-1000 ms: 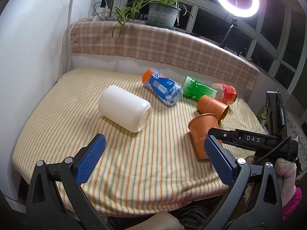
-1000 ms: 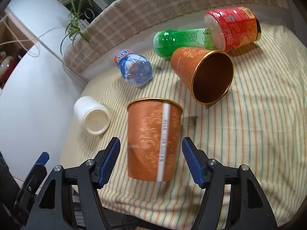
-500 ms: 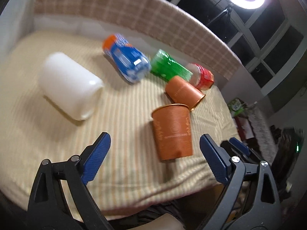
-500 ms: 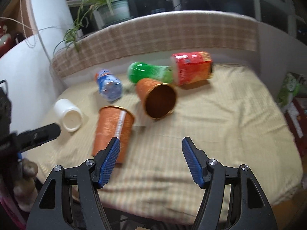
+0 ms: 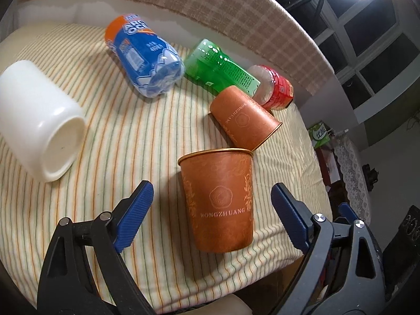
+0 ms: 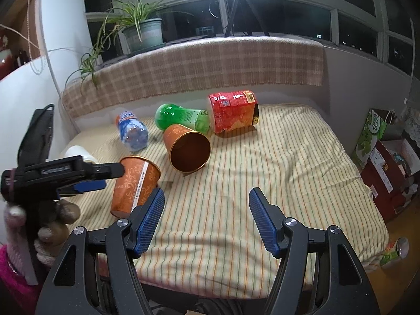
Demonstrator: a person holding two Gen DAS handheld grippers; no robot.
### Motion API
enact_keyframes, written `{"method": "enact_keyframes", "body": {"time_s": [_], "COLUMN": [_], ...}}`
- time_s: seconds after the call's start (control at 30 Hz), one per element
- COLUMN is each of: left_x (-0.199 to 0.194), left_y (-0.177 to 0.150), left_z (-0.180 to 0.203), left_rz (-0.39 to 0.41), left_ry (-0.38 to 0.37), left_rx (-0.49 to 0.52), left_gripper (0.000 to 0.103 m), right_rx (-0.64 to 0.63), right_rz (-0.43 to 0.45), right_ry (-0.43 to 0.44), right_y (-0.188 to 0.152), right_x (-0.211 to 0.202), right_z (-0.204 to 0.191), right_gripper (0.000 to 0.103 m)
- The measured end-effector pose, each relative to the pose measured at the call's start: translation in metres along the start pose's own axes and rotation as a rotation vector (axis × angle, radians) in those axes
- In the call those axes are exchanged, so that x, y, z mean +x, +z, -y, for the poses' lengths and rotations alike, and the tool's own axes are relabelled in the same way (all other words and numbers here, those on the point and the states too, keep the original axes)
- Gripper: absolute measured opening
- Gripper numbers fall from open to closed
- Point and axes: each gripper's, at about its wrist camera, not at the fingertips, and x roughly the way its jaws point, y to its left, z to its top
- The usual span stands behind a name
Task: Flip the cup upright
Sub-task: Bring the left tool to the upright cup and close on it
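Note:
An orange paper cup (image 5: 220, 200) stands upright near the front edge of the striped cloth; it also shows in the right wrist view (image 6: 135, 183). My left gripper (image 5: 210, 210) is open, its blue pads on either side of this cup without touching it. A second orange cup (image 5: 242, 116) lies on its side behind it, its mouth facing the right wrist camera (image 6: 189, 152). My right gripper (image 6: 206, 220) is open and empty, drawn back over the cloth to the right of the upright cup.
A white jar (image 5: 39, 120), a blue bottle (image 5: 144, 60), a green bottle (image 5: 220, 69) and a red bottle (image 5: 273, 88) lie on their sides on the striped cloth (image 6: 275, 173). Boxes (image 6: 380, 157) stand on the floor at the right.
My right gripper has pulled back and away from the upright cup. My left gripper has moved right and closer, so the cup now sits between its open pads.

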Motion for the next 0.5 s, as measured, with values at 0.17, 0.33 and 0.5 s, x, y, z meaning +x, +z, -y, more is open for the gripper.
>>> {"method": "enact_keyframes", "body": {"time_s": [0.17, 0.33, 0.5], "left_x": [0.011, 0.021, 0.028], "left_y": [0.005, 0.008, 0.011], "left_z": [0.003, 0.006, 0.006], "left_rz": [-0.030, -0.055, -0.072], "left_ry": [0.006, 0.003, 0.007], "left_rx": [0.017, 0.037, 0.041], "left_gripper": [0.086, 0.085, 0.084], "right_rx": [0.005, 0.008, 0.007], "right_rz": [0.009, 0.012, 0.012], "right_ry": [-0.001, -0.001, -0.003], "right_y": [0.000, 0.001, 0.001], "right_x": [-0.001, 0.000, 0.002], "right_z": [0.000, -0.001, -0.002], "right_gripper": [0.066, 0.066, 0.066]}}
